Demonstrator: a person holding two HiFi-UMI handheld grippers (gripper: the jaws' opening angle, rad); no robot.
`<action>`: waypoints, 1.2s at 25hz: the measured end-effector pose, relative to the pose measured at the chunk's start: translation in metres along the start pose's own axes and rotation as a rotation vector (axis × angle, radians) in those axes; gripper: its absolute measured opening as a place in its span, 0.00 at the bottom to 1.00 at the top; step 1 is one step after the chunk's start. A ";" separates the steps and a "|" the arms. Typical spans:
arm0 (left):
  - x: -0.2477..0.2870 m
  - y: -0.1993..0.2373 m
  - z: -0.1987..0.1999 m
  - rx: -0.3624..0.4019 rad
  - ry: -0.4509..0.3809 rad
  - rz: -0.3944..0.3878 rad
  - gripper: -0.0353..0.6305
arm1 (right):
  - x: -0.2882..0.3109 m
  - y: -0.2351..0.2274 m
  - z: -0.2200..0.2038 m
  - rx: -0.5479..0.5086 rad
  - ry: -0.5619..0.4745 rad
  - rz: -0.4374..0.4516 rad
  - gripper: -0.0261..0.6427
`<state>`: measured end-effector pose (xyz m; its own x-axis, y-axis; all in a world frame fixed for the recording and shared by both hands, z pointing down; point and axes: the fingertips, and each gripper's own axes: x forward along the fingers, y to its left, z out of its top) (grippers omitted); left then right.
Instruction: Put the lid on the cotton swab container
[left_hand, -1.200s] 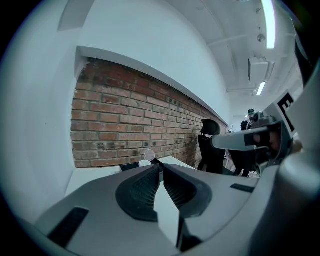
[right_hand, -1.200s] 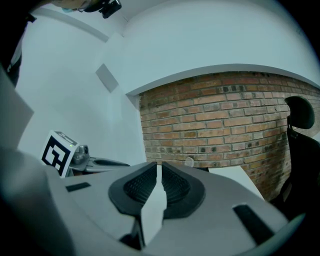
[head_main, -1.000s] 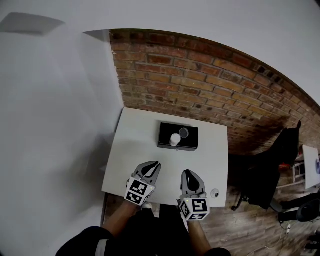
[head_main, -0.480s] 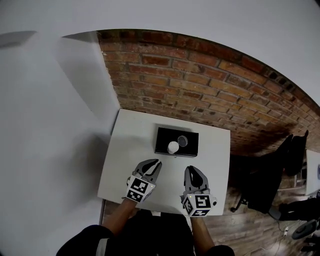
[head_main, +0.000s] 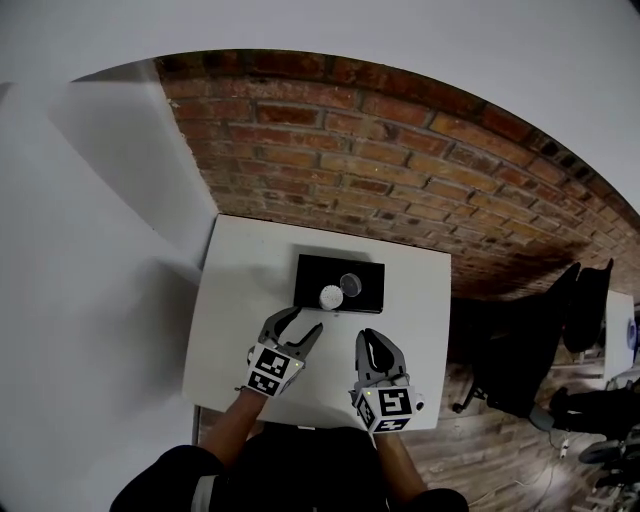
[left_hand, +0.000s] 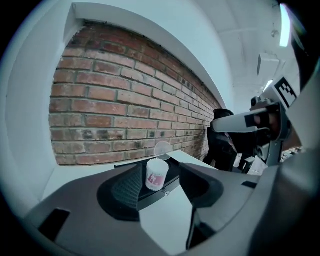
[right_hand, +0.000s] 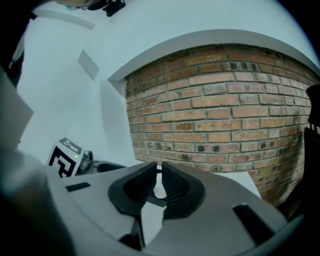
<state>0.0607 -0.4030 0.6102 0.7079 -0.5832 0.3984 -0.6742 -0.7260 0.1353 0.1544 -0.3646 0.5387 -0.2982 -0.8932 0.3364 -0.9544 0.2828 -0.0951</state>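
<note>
on a white table (head_main: 245, 300), the left gripper (head_main: 299, 322) is opening its empty jaws; the right gripper (head_main: 370, 338) is holding its jaws together. the container (head_main: 330, 297) and lid (head_main: 352, 285) are sitting side by side on a black tray (head_main: 308, 271) ahead.

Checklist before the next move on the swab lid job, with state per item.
1. Container upright on the black tray, top uncovered: ok.
2. Lid off, on the tray next to the container: ok. Lying flat or leaning: cannot tell.
3. Left tool jaws opening, nothing between them, container lined up ahead: ok.
4. Right tool shut and empty; it must open before it grips anything: not ok.
5. Both tools short of the tray, over the table: ok.
</note>
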 end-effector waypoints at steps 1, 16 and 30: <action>0.005 -0.001 -0.002 -0.002 0.002 -0.013 0.41 | 0.001 0.000 -0.001 -0.001 0.004 0.002 0.07; 0.054 0.002 -0.039 0.045 0.056 -0.009 0.53 | -0.004 -0.002 -0.017 -0.010 0.048 0.006 0.07; 0.096 0.006 -0.063 0.049 0.097 0.016 0.53 | -0.002 -0.016 -0.022 -0.013 0.066 0.027 0.07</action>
<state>0.1115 -0.4398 0.7065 0.6716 -0.5590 0.4862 -0.6727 -0.7351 0.0842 0.1703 -0.3599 0.5605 -0.3222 -0.8605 0.3946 -0.9457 0.3116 -0.0926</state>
